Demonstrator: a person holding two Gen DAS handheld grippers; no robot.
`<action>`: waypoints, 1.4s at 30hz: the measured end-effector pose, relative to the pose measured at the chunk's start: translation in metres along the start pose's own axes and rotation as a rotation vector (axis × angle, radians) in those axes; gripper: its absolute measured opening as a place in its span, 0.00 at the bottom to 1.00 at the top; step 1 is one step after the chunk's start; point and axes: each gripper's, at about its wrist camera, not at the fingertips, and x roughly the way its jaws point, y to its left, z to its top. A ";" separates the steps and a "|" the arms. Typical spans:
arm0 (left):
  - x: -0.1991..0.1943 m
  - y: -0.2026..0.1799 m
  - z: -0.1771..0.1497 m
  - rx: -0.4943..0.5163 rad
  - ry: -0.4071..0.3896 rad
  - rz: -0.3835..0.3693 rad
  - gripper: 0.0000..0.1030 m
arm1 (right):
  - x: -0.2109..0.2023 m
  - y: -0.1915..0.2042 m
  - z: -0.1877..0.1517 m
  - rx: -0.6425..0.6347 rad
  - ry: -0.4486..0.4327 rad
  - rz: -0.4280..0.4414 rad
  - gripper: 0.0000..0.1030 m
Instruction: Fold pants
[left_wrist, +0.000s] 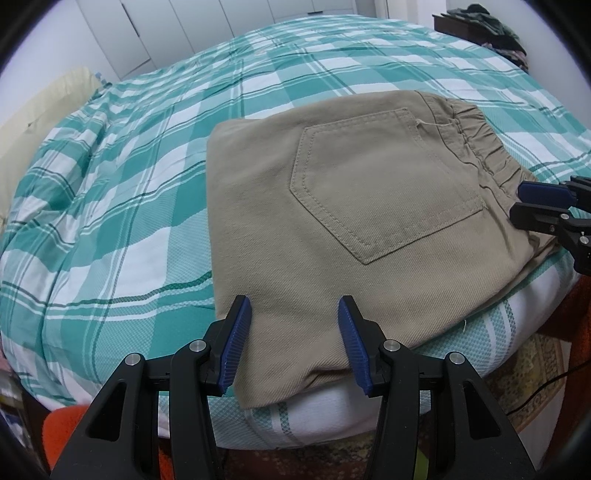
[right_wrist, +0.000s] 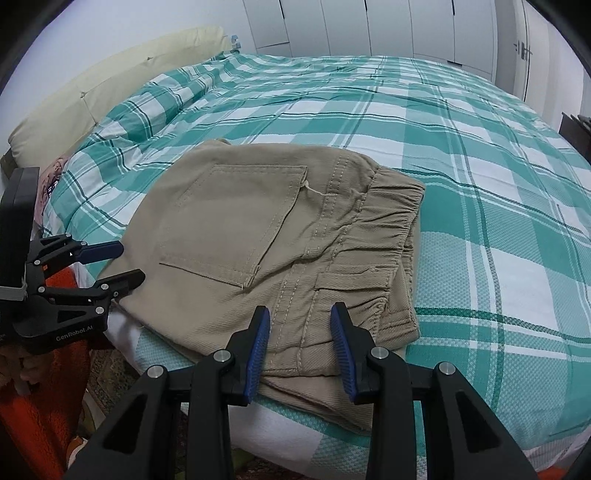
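Note:
Khaki pants (left_wrist: 369, 229) lie folded into a compact stack near the bed's front edge, back pocket up, elastic waistband to the right; they also show in the right wrist view (right_wrist: 266, 251). My left gripper (left_wrist: 295, 314) is open, its fingers apart over the stack's near edge, holding nothing. My right gripper (right_wrist: 300, 325) is open over the waistband side's near edge, holding nothing. The right gripper also shows at the right edge of the left wrist view (left_wrist: 524, 201). The left gripper shows at the left of the right wrist view (right_wrist: 129, 264).
A bed with a green and white plaid cover (right_wrist: 461, 147) carries the pants. A cream headboard (right_wrist: 92, 88) lies at the left. White wardrobe doors (right_wrist: 369, 26) stand behind. Dark furniture with clothes (left_wrist: 480, 26) stands beyond the bed. An orange item (right_wrist: 33, 417) and a patterned rug (left_wrist: 532, 384) lie below the bed edge.

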 end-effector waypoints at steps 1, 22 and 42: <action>0.000 0.000 0.000 0.001 0.000 0.000 0.50 | 0.000 0.000 0.000 -0.001 0.000 -0.001 0.34; 0.039 0.113 0.019 -0.469 0.097 -0.397 0.85 | -0.022 -0.131 0.012 0.542 0.004 0.256 0.65; 0.013 0.055 0.065 -0.290 0.099 -0.304 0.14 | 0.027 -0.042 0.066 0.219 0.159 0.070 0.31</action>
